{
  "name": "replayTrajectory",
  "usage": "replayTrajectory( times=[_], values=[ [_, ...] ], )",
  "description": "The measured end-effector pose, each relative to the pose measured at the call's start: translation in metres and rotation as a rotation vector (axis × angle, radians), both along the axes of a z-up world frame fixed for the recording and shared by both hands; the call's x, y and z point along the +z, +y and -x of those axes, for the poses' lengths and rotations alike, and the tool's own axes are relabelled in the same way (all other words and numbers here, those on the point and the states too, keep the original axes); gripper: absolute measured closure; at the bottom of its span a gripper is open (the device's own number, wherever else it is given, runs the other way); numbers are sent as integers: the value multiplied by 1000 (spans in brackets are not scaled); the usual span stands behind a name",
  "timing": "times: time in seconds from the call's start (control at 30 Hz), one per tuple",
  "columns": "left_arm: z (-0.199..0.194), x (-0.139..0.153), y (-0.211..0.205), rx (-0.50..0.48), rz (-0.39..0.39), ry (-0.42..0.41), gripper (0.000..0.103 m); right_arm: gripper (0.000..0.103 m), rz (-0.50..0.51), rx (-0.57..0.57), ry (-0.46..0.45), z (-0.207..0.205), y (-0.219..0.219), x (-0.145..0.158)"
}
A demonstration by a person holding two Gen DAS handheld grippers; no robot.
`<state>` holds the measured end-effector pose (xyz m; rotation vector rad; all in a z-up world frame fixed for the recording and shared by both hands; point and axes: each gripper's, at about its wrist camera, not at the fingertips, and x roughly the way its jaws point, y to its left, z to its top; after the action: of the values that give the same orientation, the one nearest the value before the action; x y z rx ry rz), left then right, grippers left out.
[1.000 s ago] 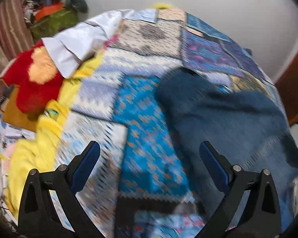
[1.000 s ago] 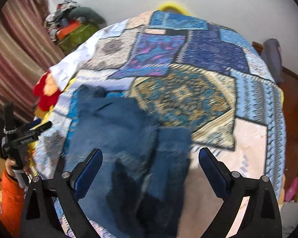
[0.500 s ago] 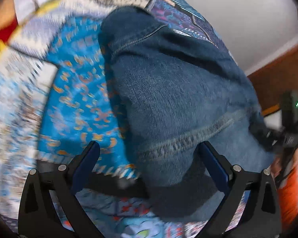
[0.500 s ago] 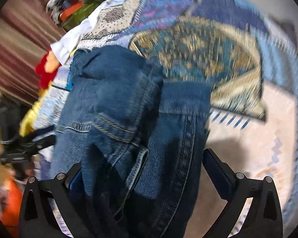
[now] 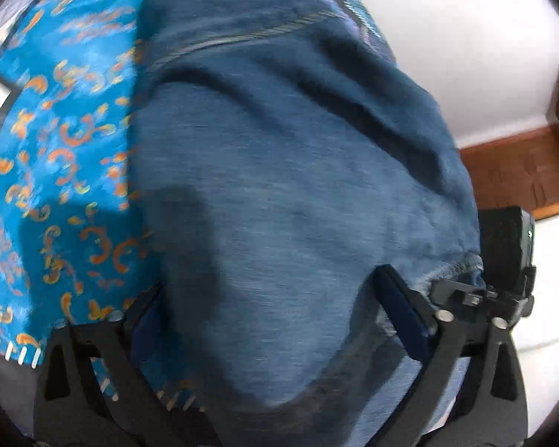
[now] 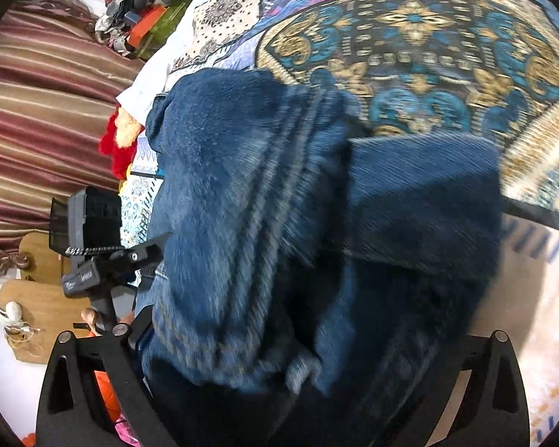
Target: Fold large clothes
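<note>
Jeans (image 5: 279,186) bunched at bed (image 5: 56,149) near edge; straddled by left gripper (image 5: 272,320), right gripper (image 6: 290,357); jaws wide, closing, nothing clamped.

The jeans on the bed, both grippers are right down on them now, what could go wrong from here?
1. The jeans lie bunched in thick overlapping layers; the right gripper, jaws closing around the heap, may pinch several layers instead of one edge.
2. The left gripper, jaws also closing with denim between them, sits near the patterned bedspread and could catch it too.
3. Both views are blurred, so any hem to aim for is hard to find.
</note>
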<state>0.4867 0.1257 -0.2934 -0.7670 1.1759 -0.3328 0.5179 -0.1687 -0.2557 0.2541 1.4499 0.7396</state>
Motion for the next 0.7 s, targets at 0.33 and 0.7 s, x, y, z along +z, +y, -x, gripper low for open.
replayTrajectory(
  times=[0.33,0.7],
  values=[
    [15,74,-12,-55,-187,-102,44,51,-16,-15,-40,26,19,34],
    [60,208,25,-11,-322,-323,48,54,-111,-13,-219,56,63,147]
  ],
)
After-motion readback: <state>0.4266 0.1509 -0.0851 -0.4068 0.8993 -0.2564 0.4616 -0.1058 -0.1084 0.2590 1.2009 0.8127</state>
